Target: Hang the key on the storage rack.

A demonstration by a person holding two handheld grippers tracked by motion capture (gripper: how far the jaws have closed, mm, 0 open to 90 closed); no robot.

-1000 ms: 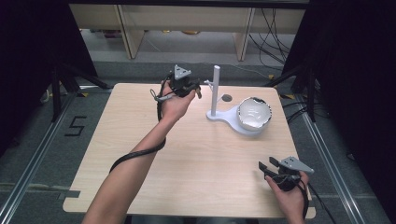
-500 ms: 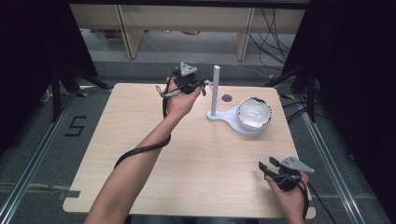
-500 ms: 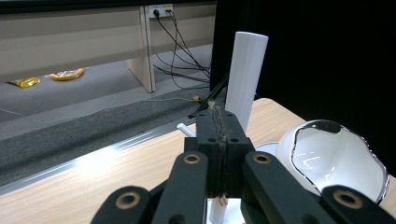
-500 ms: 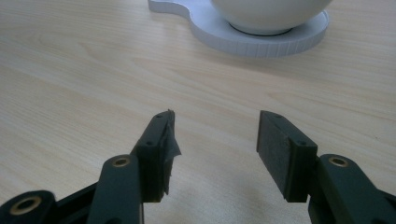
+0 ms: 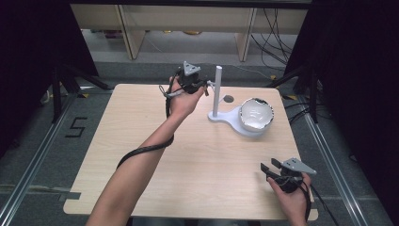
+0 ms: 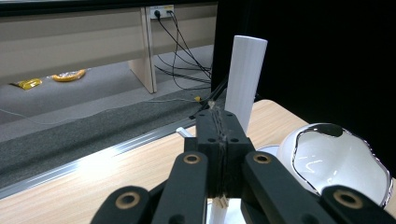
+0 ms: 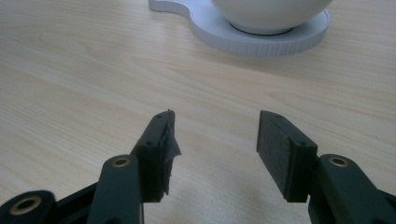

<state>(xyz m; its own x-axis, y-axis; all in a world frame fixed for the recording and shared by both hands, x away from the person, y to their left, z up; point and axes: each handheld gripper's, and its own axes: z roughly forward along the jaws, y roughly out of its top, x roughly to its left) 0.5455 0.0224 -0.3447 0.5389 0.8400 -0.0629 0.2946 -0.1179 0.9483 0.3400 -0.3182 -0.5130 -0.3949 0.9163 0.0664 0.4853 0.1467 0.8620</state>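
A white stand sits at the table's far right, with an upright post and a white bowl on its round end. My left gripper is raised just left of the post's top. In the left gripper view it is shut, with a small pale piece poking out below the jaws; the post rises right behind them and the bowl lies to the right. My right gripper rests open near the front right corner, its jaws empty and facing the stand's base.
The wooden table has a small dark hole behind the stand. Black curtains flank both sides. Shelf legs and cables lie on the floor beyond the far edge.
My left gripper has moved right and slightly up, closing in on the top of the post. The right gripper has stayed put.
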